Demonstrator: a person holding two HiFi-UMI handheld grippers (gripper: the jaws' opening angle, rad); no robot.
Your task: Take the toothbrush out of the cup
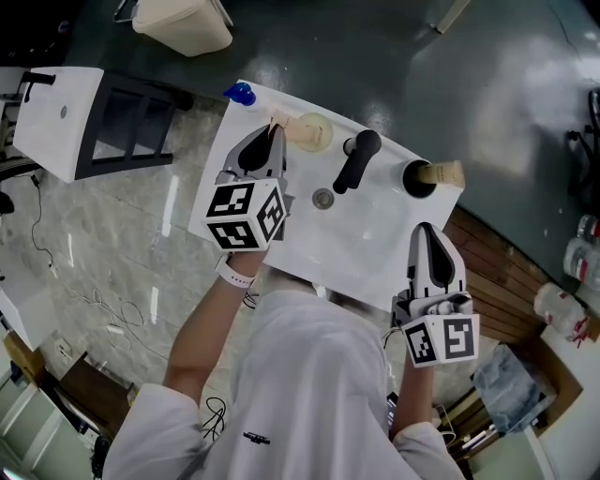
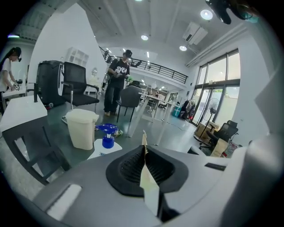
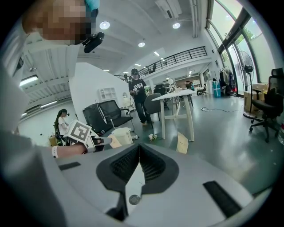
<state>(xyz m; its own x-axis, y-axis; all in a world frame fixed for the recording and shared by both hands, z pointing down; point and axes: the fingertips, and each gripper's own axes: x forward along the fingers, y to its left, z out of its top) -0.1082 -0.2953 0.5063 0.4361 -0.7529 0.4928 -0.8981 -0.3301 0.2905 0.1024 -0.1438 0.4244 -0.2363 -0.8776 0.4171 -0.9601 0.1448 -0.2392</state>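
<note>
Pale, wood-coloured toothbrush (image 2: 149, 184): clamped between the jaws of the left gripper (image 1: 274, 131), which are closed flat against its handle. One end stands a little past the jaw tips. In the head view it sits just left of the cup (image 1: 316, 131); whether its far end is inside the rim cannot be made out.

Cup: cream, upright, on the back edge of the white basin (image 1: 356, 244), near the left corner.

Right gripper (image 3: 140, 148): jaws together, nothing between them. It is held over the near right edge of the basin, well apart from the cup.

Basin surface: white and glossy. A black tap (image 1: 356, 159) is at the middle rear, with a round drain (image 1: 323, 198) just in front of it. A black holder (image 1: 416, 178) with a tan brush (image 1: 444, 172) stands at the rear right. A blue pump bottle (image 1: 240, 93) stands on the rear left corner.

Surroundings: dark glossy floor beyond the basin and pale marbled flooring to its left. A beige bin (image 1: 183, 23) is on the floor behind the bottle. A white table (image 1: 56, 117) stands to the left.

Room: an open hall with a white ceiling and round lights. Tall windows (image 2: 219, 88) run along one side, and a railed upper gallery crosses the back. Office chairs and tables are spread about. A person (image 2: 117, 82) in dark clothes stands at mid-distance.
</note>
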